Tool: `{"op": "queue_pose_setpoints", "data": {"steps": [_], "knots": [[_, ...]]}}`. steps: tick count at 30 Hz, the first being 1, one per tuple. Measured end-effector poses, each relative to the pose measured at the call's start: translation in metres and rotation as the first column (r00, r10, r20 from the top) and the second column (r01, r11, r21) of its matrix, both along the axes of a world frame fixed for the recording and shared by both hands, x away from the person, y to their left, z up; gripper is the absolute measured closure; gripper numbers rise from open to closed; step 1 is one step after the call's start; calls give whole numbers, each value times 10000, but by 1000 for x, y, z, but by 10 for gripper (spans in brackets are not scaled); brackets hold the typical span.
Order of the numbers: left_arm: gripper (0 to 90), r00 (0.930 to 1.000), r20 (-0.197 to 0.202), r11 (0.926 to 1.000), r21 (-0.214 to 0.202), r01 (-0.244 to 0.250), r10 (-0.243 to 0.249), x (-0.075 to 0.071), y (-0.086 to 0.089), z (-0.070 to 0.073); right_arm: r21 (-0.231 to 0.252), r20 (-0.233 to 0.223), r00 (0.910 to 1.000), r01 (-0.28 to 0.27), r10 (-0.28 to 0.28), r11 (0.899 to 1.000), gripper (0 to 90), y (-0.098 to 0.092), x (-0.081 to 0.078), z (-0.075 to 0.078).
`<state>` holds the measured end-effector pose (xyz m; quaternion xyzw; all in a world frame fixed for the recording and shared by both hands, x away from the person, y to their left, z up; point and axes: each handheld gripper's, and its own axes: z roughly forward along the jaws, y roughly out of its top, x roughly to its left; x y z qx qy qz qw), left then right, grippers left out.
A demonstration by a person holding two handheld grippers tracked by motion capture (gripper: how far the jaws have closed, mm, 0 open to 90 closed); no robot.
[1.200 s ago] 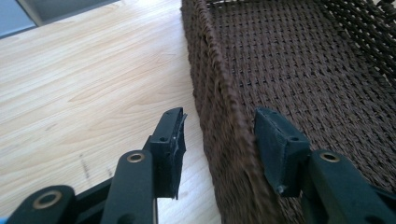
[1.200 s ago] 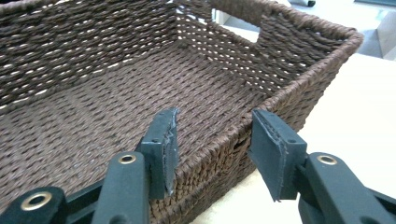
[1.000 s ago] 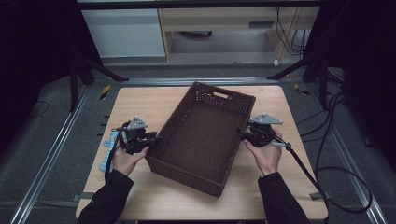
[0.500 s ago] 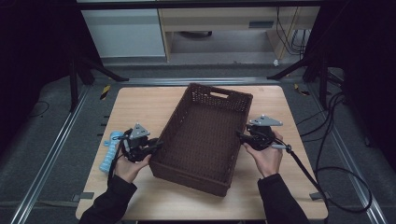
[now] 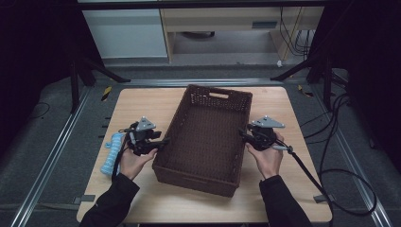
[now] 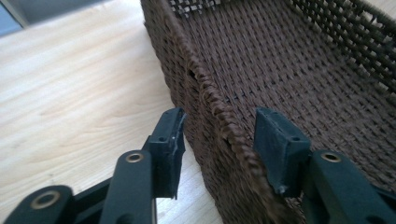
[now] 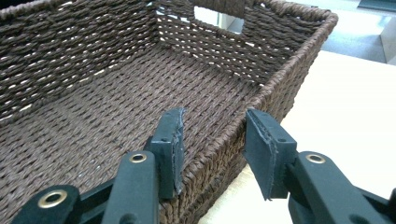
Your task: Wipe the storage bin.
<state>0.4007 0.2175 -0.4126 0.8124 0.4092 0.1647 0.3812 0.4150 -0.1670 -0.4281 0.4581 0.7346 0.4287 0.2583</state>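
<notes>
High view, basket: the dark brown woven basket [image 5: 208, 137] sits mid-frame on the pale wooden table [image 5: 142, 101], a long rectangle with a handle cut-out in its far end wall, nothing inside.
High view, grippers: the left gripper [image 5: 163, 141] sits at the basket's left long wall, the right gripper [image 5: 242, 134] at the right long wall; a hand behind each.
High view, extras: a coiled light-blue cable [image 5: 111, 153] lies lower left, by the left forearm.
Left gripper view: the left gripper [image 6: 219, 128] straddles the braided rim; its jaws have just been opening, with a gap on both sides of the wall, so the hold is released.
Right gripper view: the right gripper [image 7: 214, 133] straddles the opposite rim; its jaws have just been closing, yet the pads stand clear of the weave, so no grasp.
Step in hand: judged from this, the basket has been set down and both grips are coming off, or being reset.
Next move: either draw both grippers back clear of the rim, or clench evenly on both walls before any lift.
Material: stiff twisted fibre, rough and ridged, open lattice near the top; it should give the pads good friction.
</notes>
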Motion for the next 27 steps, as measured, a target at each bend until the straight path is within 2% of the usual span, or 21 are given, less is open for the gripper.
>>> {"op": "queue_pose_setpoints", "data": {"steps": [3,6,8,11,16,20,24,27], "knots": [[644,9995,-215,9996,-169,222,-226,1,-3,-4,72,-54,9999,-97,97,9999,564,-1,0,1],[689,9997,-95,9996,187,214,-213,-5,-7,-6,172,-106,9998,-184,186,9997,536,-4,-2,5],[693,9999,-42,9999,110,119,-118,-9,-7,-8,73,-194,9996,-224,225,9997,528,-5,-4,7],[687,9999,100,9998,221,22,-24,-19,-10,-8,-27,-356,9989,-314,313,9995,517,-4,-7,7],[627,9997,223,9994,345,89,-96,-27,-14,-8,-94,-479,9978,-464,459,9989,527,0,-7,0],[508,9995,298,9999,66,-119,117,-20,-9,-3,111,-556,9977,-377,383,9992,544,0,-6,-2],[467,9986,449,9996,35,-281,280,-12,-7,0,282,-544,9979,-341,356,9990,570,1,-1,-4],[465,9994,175,9996,-22,-285,286,-4,-9,-3,293,-446,9980,-428,441,9987,584,2,3,-5]]}}
